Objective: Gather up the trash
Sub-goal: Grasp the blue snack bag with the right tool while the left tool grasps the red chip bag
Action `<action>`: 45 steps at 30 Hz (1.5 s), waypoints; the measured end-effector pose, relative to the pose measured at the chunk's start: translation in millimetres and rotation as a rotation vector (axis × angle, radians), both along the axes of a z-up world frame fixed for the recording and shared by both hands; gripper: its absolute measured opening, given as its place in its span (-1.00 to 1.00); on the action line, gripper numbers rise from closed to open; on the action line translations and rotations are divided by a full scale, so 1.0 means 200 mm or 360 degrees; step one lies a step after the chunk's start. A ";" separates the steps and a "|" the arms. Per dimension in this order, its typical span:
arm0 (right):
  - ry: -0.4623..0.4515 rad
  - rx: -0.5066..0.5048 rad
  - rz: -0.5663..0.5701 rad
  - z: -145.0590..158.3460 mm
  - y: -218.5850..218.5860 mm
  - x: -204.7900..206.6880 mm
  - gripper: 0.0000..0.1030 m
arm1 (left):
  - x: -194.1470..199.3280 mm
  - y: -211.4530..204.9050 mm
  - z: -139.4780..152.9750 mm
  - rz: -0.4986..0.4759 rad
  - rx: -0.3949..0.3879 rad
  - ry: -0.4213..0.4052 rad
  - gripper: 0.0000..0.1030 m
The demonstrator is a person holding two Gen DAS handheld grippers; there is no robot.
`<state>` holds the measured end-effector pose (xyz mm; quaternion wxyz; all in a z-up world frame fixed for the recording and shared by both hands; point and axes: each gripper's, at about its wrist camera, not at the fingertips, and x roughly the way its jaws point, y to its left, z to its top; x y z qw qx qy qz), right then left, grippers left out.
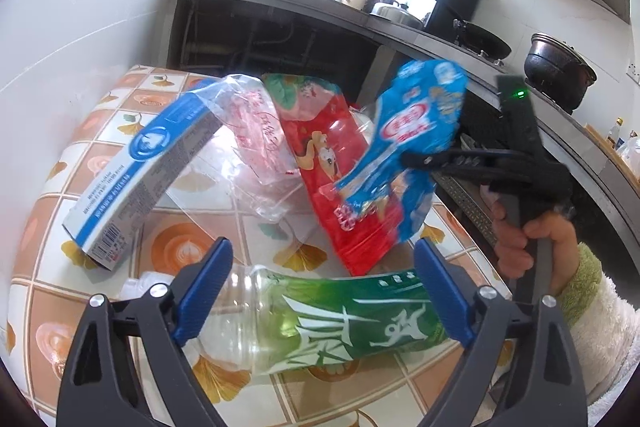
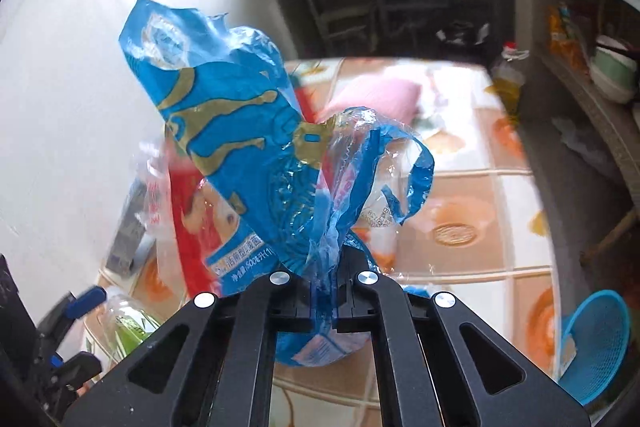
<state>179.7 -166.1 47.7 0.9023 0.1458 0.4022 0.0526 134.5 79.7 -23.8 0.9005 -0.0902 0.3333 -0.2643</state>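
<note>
Blue crinkled plastic wrapper [image 2: 256, 131] pinched in the right tool [image 2: 322, 311], fingers closed flat on its lower end, lifted clear above the tiled desk [image 1: 256, 219]; seen in the left view as a blue bag [image 1: 404, 147] hanging from the black tool at right, gripped by a hand [image 1: 520, 243] in a pale fleecy sleeve. Left tool [image 1: 320, 291] spread wide, blue pads on either side of a clear bottle with green label [image 1: 320, 323] lying on the desk, not visibly pressing it. Red snack bag [image 1: 344, 187], clear plastic film [image 1: 248, 147] and blue-and-white carton [image 1: 152, 171] heaped behind; blue mesh basket [image 2: 596, 343] at right edge of the right view.
</note>
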 end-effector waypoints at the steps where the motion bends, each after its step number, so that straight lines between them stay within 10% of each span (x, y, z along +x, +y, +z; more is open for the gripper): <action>1: -0.0020 0.0017 -0.0020 0.03 -0.02 -0.05 -0.95 | -0.01 0.00 0.00 -0.0008 -0.0001 0.0001 0.72; 11: -0.0034 0.0183 -0.0108 0.05 -0.21 -0.14 -0.96 | 0.06 -0.08 0.07 -0.0048 -0.0041 0.0034 0.50; 28: 0.0087 0.0328 -0.0152 -0.19 -0.32 -0.08 -0.97 | 0.51 -0.36 -0.04 0.0007 0.0090 0.0607 0.03; 45: 0.0138 0.0390 -0.0056 -0.35 -0.35 0.02 -0.97 | 0.69 -0.41 -0.18 0.0048 -0.0144 0.0976 -0.36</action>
